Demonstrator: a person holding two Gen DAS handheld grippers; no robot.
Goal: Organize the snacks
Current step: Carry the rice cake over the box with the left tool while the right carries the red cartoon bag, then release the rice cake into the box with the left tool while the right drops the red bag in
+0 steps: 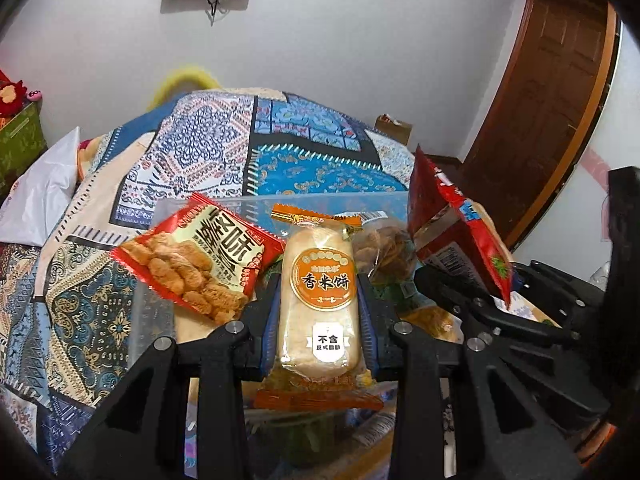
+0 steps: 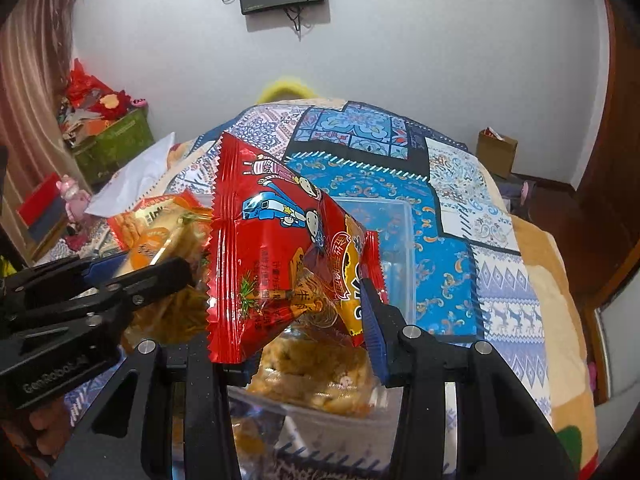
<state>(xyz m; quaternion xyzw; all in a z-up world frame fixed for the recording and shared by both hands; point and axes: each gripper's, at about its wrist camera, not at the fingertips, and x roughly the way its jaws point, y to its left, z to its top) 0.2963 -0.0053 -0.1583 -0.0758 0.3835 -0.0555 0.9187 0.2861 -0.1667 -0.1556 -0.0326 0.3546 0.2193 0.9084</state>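
The bed (image 2: pixel 460 208), under its patterned quilt, carries a clear bin (image 2: pixel 404 236), and everything here is placed against that bin. It already holds loose snacks: a red pack (image 1: pixel 192 264) printed with fried pieces leans on its left side, and a clear bag of brown biscuits (image 1: pixel 384 252) sits toward the middle.

The right hand-held gripper (image 2: pixel 296 320) hangs over the bin's near half, clenched on a red noodle bag (image 2: pixel 276 248). The bag is puffy and slick, and it stands tilted between the blue pads. It looks pinched low on its body, so I judge it could slide out or swing as it travels, landing on the quilt outside the bin instead of inside.

The left hand-held gripper (image 1: pixel 318 300) is just left of the right one, above the bin's near edge, grasping a rice cake (image 1: pixel 318 300) upright by its long sides. Its contents are brittle; a harder squeeze would likely crack them.

The two tools sit close together, nearly touching. If both lower at once they may knock each other, or push the leaning red pack over the bin's wall.
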